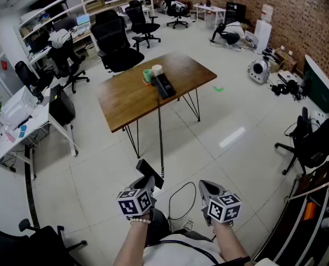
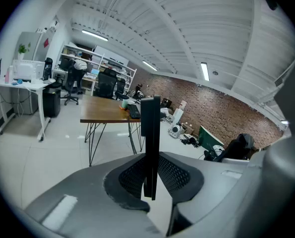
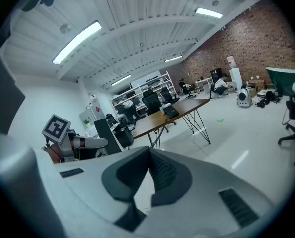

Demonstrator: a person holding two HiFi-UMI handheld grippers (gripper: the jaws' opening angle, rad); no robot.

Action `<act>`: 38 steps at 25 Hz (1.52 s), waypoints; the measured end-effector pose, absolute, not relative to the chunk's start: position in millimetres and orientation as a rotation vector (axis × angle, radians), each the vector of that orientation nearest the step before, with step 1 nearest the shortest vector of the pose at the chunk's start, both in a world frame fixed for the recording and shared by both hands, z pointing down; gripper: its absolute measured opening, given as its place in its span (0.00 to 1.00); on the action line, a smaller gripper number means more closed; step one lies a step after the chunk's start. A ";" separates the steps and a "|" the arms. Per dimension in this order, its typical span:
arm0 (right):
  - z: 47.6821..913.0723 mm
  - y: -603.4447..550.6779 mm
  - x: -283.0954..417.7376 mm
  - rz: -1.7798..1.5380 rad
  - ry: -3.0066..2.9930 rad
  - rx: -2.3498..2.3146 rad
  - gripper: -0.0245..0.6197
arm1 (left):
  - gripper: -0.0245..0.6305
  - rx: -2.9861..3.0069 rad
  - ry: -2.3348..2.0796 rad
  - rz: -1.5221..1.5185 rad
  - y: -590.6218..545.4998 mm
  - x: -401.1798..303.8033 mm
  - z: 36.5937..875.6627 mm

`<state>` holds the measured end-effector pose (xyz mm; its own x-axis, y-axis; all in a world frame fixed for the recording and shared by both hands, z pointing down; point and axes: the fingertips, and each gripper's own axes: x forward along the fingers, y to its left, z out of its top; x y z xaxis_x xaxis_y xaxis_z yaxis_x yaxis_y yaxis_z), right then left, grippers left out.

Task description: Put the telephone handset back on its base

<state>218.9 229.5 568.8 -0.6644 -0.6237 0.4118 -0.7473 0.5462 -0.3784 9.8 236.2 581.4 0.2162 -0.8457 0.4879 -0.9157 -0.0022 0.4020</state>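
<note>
near-left: left gripper (image 1: pixel 144 188) jaws clamp the black handset (image 2: pixel 150 128), long axis upright between them | near-right: right gripper (image 3: pixel 148 170) jaws closed, empty | between: coiled cord (image 1: pixel 160 137) stretches away above the floor | far: base (image 1: pixel 164 86) on the counter (image 1: pixel 131 96), well apart, straight ahead; left gripper slightly nearer

Three cameras, one far table (image 1: pixel 132 96)
Head view looks steeply down over the left gripper (image 1: pixel 145 183) and right gripper (image 1: pixel 204 187), close below; both gripper views face forward and slightly up, sharing that distant table
</note>
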 end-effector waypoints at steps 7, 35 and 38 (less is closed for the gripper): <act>572.3 209.7 220.5 0.778 -2.561 1.150 0.05 | 0.15 1.840 -1.648 0.119 214.2 4.0 583.2; 564.3 -78.9 90.9 0.769 -2.499 1.226 0.05 | 0.15 1.878 -1.414 0.114 -75.8 -92.6 607.7; 557.5 -108.6 71.9 0.762 -2.502 1.255 0.05 | 0.15 1.898 -1.368 0.100 -105.4 -102.8 606.4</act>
